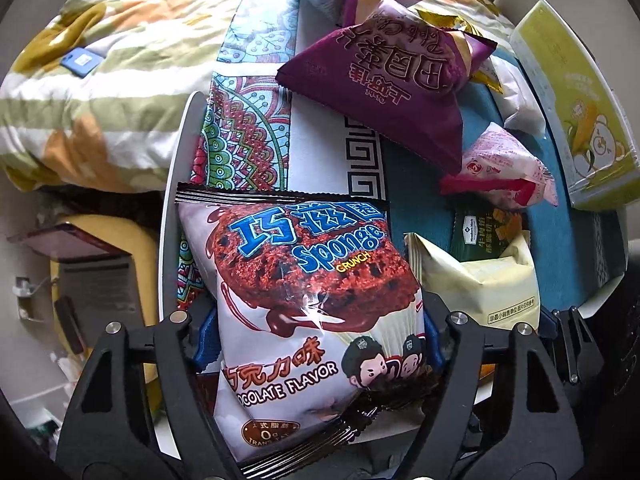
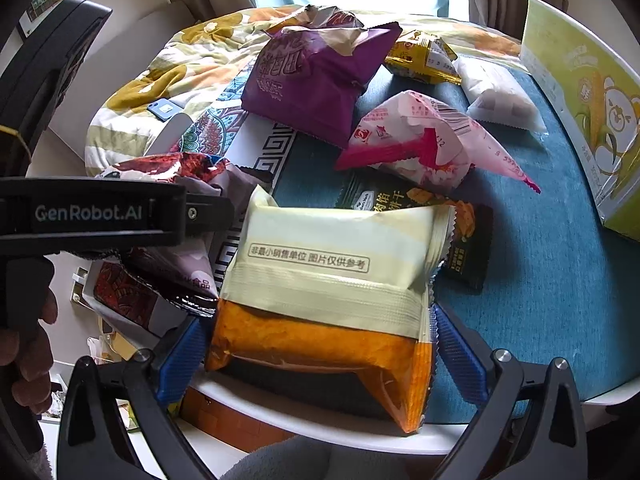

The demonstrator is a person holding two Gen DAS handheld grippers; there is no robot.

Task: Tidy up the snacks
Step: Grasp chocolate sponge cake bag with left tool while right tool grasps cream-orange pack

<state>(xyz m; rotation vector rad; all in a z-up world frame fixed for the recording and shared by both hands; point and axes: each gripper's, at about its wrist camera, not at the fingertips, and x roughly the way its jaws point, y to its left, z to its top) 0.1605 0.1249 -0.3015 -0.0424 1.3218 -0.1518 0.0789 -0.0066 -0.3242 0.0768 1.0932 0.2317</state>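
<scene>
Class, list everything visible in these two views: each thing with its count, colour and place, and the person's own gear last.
Sponge Crunch packet: one, white-brown, in left hand-held gripper.
Cream-orange packet: one, between right gripper's fingers.
Purple bag: one, far pile.
Pink-white packet: one, table middle.
Dark green packet: one, under cream packet.
Gold packet: one, far side.
Green-yellow box: one, right edge.
Teal tablecloth: one.
Floral quilt: one, behind.
Left hand-held gripper: black.
Right hand-held gripper: black, blue pads.

Both handheld tools are matte black plastic, each with 2 angled fingers (image 2: 456,356) lined with ribbed blue pads and pinned by silver round bolts. One body reads "GenRobot.AI" in white. A bare-skinned hand (image 2: 28,360) shows.
</scene>
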